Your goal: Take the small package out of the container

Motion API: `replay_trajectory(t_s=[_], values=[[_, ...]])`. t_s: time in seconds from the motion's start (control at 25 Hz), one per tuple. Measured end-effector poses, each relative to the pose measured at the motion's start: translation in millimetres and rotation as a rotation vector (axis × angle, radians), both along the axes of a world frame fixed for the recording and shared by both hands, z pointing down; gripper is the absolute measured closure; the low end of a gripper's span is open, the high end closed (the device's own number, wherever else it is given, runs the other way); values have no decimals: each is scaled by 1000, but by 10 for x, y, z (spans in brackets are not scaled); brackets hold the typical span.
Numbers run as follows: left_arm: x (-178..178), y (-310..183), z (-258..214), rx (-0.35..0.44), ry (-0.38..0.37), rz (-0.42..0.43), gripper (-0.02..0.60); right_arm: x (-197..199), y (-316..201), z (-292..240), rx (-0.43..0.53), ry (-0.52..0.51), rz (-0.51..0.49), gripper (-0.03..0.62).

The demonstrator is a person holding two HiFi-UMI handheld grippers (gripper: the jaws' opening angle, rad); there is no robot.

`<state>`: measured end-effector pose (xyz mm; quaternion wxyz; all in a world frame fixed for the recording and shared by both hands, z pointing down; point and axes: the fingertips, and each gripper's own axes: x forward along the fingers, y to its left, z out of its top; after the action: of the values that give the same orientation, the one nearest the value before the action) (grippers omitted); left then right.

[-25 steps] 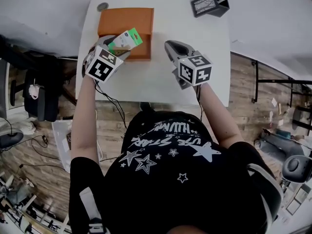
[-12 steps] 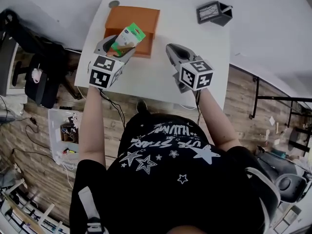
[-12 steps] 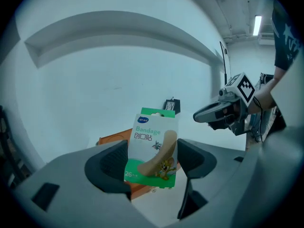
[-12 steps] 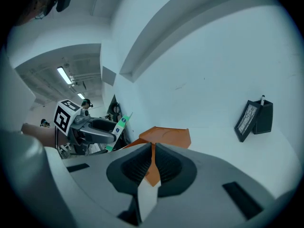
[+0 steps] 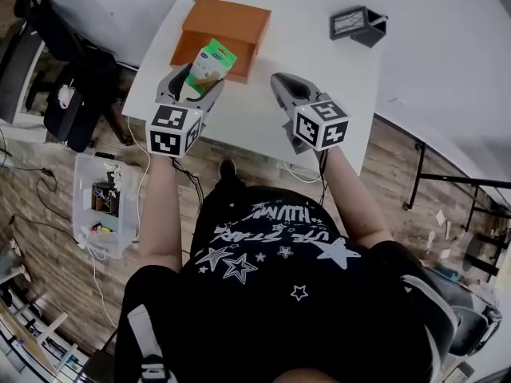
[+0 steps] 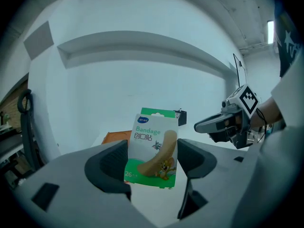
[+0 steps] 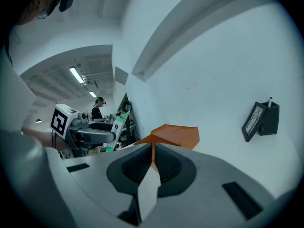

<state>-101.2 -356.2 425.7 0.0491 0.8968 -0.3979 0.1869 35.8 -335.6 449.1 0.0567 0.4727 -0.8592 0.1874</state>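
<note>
Now the small package (image 5: 210,61) stands upright, clamped between the left gripper's (image 5: 194,82) jaws, in the upper left of the head view. It overlaps the near edge of the orange container (image 5: 231,22), a little further out than a second ago. The right gripper (image 5: 283,82), jaws together and empty, remains over the white table (image 5: 319,70).

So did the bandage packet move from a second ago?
Yes. The left gripper has pulled the bandage packet nearer the person, from over the orange box to its near edge.
</note>
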Motion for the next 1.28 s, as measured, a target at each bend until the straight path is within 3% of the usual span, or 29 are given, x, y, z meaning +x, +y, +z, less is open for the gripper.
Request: replay_trajectory(t_s=[0.28, 0.88, 1.28], values=[[-139, 557, 41, -10, 63, -98, 232, -52, 396, -16, 15, 11, -56, 542], [-158, 1862, 60, -3, 104, -266, 232, -19, 1396, -21, 24, 45, -213, 543], [-194, 2306, 35, -3, 143, -338, 232, 37, 1714, -69, 30, 46, -254, 543]])
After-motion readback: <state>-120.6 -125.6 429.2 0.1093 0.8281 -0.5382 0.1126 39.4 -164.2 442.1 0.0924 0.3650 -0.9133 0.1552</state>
